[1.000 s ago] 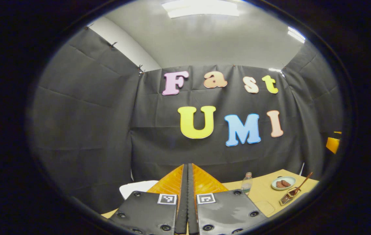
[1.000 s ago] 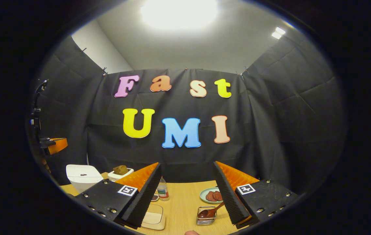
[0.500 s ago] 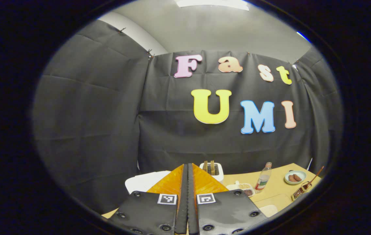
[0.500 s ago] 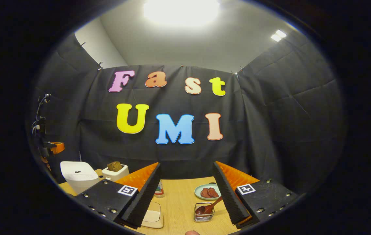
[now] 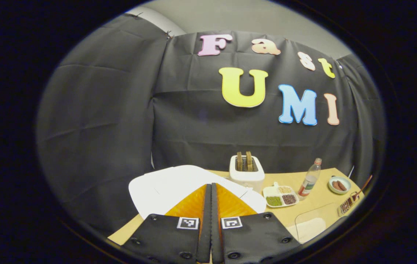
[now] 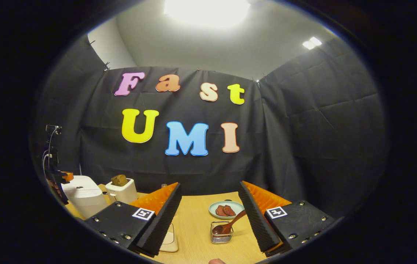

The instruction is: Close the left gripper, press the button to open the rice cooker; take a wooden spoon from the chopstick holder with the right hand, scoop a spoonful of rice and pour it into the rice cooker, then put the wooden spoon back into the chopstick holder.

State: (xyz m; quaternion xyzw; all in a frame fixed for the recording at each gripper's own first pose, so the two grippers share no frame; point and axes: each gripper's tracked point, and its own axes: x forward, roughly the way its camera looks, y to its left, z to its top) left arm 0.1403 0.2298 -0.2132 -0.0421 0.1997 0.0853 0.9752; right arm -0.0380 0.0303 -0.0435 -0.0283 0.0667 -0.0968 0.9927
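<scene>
Table (image 6: 197, 227): light wood, runs across the bottom of both views, edges cut off by the lens.

Rice cooker (image 5: 179, 183): white, rounded, lid down, far-left part of the table. In the left gripper view it sits right ahead, under and beyond the fingertips; its near part is hidden behind the fingers, button not visible. In the right gripper view it shows small at far left (image 6: 82, 194), partly cut off.

Left gripper (image 5: 211, 205): fingers pressed flat together, nothing between them, hanging above the cooker lid. Can't tell if it touches the lid.

Right gripper (image 6: 210, 205): jaws spread wide, empty, above the table, well back from the holder.

Toaster (image 5: 246, 170): white, two brown slices sticking up, just right of the cooker.

Rice container (image 5: 309, 225): clear box with white rice, near table edge, hazy; in the right gripper view mostly hidden behind the gripper's left finger.

Divided tray (image 5: 281, 196): green, tan and dark grains. Bottle (image 5: 309, 179): clear, label unreadable. Plate (image 6: 227, 209): pale green, brown pieces on it.

Chopstick holder (image 6: 221, 234): small wire basket, between the right gripper's fingers in its view, in front of the plate.

Wooden spoon (image 6: 230, 223): dark brown, bowl down in the holder, handle leaning up to the right. In the left gripper view both are tiny at the right edge.
</scene>
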